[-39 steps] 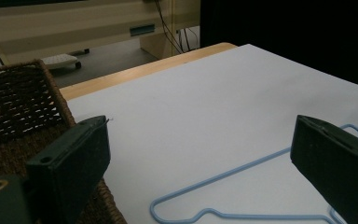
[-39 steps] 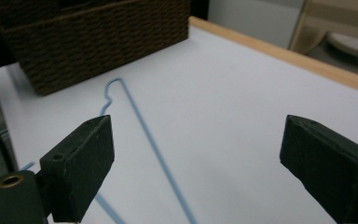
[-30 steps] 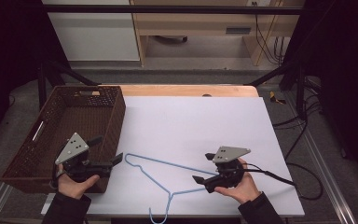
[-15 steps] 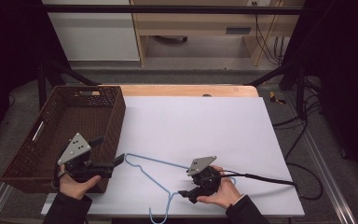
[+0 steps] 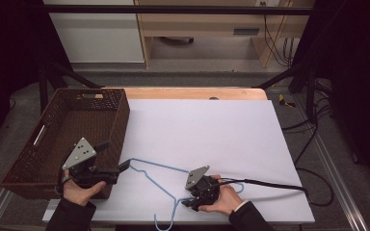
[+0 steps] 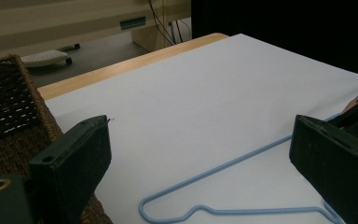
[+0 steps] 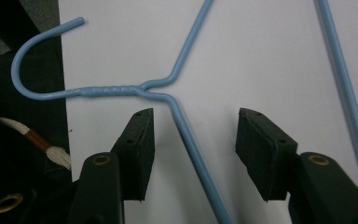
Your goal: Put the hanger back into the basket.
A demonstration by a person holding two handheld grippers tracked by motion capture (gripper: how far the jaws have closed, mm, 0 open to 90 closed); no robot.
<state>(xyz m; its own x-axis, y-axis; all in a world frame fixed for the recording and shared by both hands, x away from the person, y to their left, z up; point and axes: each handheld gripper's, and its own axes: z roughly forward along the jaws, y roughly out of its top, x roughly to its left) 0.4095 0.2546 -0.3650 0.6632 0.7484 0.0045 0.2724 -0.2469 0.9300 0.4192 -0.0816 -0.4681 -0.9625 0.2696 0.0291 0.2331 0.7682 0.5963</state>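
Observation:
A light blue wire hanger [image 5: 161, 166] lies flat on the white table top [image 5: 212, 130], its hook [image 5: 164, 225] past the near edge. My right gripper [image 5: 189, 204] is open over the hanger's neck. In the right gripper view the two jaws [image 7: 193, 128] stand on either side of one wire arm, just below the twisted neck [image 7: 114, 89], not touching it. My left gripper [image 5: 113, 156] is open by the hanger's left corner, next to the basket. In the left gripper view the open gripper [image 6: 200, 137] frames that bent corner [image 6: 144, 209].
A brown wicker basket [image 5: 118, 120] stands at the table's left edge, right beside my left hand; its wall [image 6: 9, 107] is close to the left jaw. A black cable [image 5: 270, 183] trails right from the right gripper. A wooden strip [image 5: 197, 93] borders the far edge.
My right gripper has moved left along the near edge, from beside the hanger to over its neck. The left gripper has stayed by the basket.

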